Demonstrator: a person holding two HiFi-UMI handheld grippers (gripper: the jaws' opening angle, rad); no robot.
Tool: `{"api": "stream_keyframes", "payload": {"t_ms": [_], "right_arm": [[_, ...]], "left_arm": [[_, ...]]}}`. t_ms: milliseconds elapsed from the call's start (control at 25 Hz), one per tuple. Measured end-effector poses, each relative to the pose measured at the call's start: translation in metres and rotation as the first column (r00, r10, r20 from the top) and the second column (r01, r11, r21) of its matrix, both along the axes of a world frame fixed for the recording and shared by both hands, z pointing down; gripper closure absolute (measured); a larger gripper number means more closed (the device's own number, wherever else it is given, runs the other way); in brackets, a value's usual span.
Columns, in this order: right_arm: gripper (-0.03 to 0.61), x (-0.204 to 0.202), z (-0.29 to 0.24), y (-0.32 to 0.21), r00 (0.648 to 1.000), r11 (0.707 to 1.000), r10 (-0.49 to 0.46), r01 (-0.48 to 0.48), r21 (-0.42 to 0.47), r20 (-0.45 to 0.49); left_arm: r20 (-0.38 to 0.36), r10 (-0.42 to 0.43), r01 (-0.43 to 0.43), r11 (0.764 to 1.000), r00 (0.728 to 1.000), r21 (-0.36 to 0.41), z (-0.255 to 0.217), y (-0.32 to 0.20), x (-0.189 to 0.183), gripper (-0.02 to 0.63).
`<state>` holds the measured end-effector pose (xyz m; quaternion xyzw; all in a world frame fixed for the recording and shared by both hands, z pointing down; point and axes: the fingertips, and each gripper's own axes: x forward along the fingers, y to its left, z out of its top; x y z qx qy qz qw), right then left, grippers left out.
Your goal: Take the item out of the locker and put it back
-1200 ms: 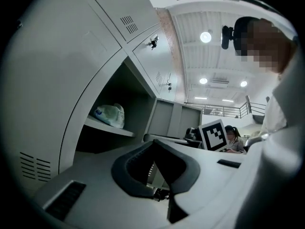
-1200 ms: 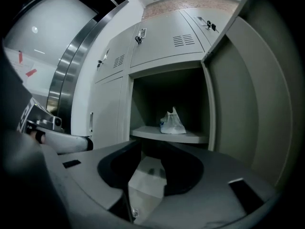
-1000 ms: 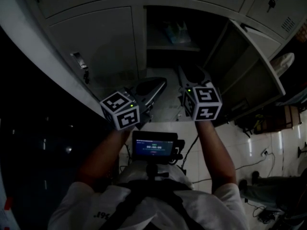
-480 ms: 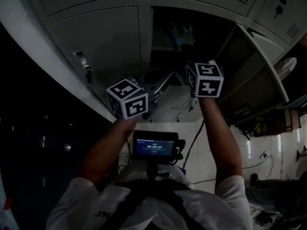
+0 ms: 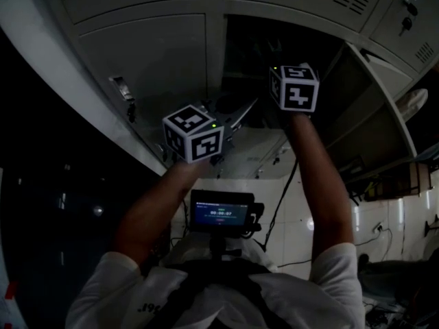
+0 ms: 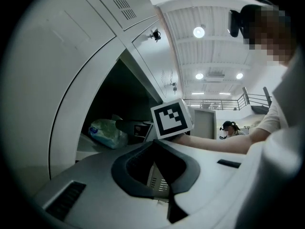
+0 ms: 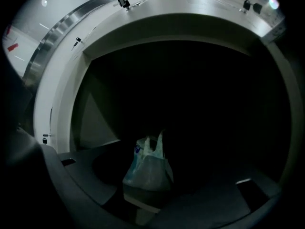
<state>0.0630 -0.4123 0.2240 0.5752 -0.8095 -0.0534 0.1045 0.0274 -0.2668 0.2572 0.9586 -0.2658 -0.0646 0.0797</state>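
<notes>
Nearest is a small lit monitor (image 5: 221, 211) on the chest rig, with the left forearm (image 5: 154, 211) and right forearm (image 5: 319, 177) reaching up past it. The left gripper (image 6: 156, 147) is held level outside the locker (image 5: 158, 53), jaws pressed together at the tips and pinching nothing. Its curved pads leave a hollow, and a slotted panel (image 6: 159, 180) shows through it. The right gripper (image 7: 157, 185) is further in, with its marker cube (image 5: 295, 88) at the mouth of the open compartment. Its jaws are spread wide and have just been opening. A pale plastic bag (image 7: 147, 163) stands in line between them, and the pads are not pressing it. The bag sits upright on the shelf (image 6: 86, 151) inside the compartment, handles standing up. In the left gripper view one dark right jaw lies just beside the bag, but whether it touches cannot be told. The door (image 5: 374, 108) is swung open on the right. In the head view the right jaws and the bag are lost in the compartment's dark. The back wall reads black in the right gripper view. The bag's print and contents are too small to make out.
</notes>
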Motion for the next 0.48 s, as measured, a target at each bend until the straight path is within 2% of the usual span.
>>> {"api": "stream_keyframes", "payload": {"t_ms": [160,480], "right_arm": [[0.350,-0.004,-0.004,-0.024,1.000,1.000,0.016,-0.016,-0.025,-0.014],[0.341,-0.017,0.023,-0.051,0.998,0.991,0.009,-0.017,-0.136,-0.058]], "left_arm": [[-0.001,-0.006,0.006,1.000,1.000,0.009,-0.007,-0.010,0.000,0.620],[-0.010,-0.013,0.013,1.000,1.000,-0.011,-0.005,-0.017,0.000,0.621]]}}
